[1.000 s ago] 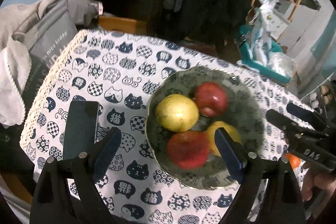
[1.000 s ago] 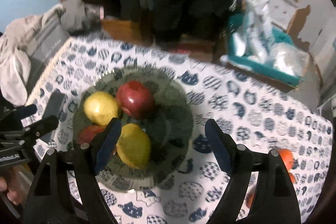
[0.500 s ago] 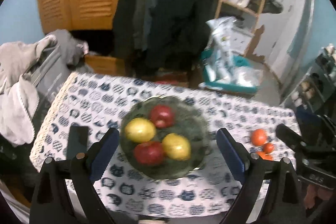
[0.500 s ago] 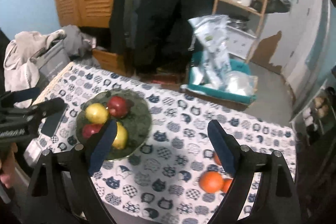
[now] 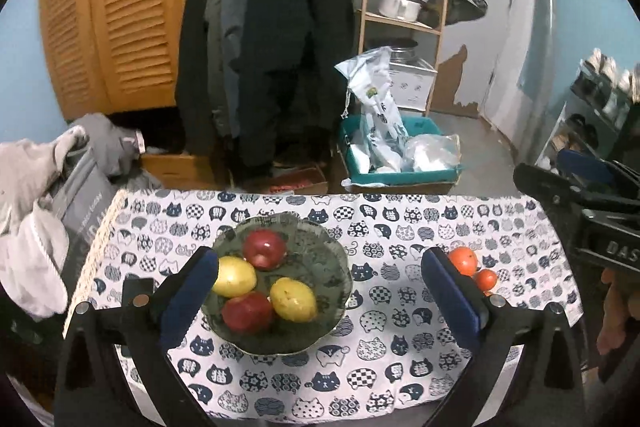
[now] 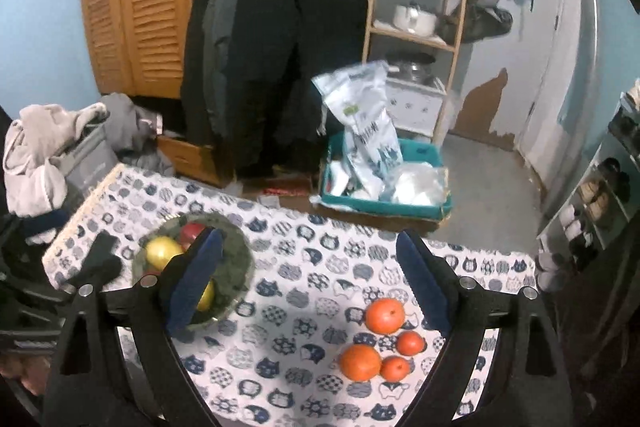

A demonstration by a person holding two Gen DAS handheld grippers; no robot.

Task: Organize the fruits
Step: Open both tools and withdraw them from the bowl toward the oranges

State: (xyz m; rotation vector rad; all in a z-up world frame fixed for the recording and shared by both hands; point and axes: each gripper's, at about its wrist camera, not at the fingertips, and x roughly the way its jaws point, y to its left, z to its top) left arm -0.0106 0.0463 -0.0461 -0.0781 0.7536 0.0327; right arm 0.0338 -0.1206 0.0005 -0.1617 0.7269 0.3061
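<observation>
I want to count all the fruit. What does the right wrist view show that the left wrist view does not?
Only the right wrist view shows all four orange fruits, loose on the tablecloth. Only the left wrist view shows the bowl's contents unblocked: two red fruits and two yellow fruits. Both show the bowl, the tablecloth and open, empty grippers: left gripper, right gripper.

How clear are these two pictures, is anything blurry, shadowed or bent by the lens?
Left wrist view: fairly sharp; the bowl and its four fruits read clearly, though the fisheye bends the table's far edge and blacks out the corners. Right wrist view: softer, with smeared cat prints; a dark shadow falls across the tablecloth beside the oranges, and the bowl is half hidden behind the right tool's finger.
</observation>
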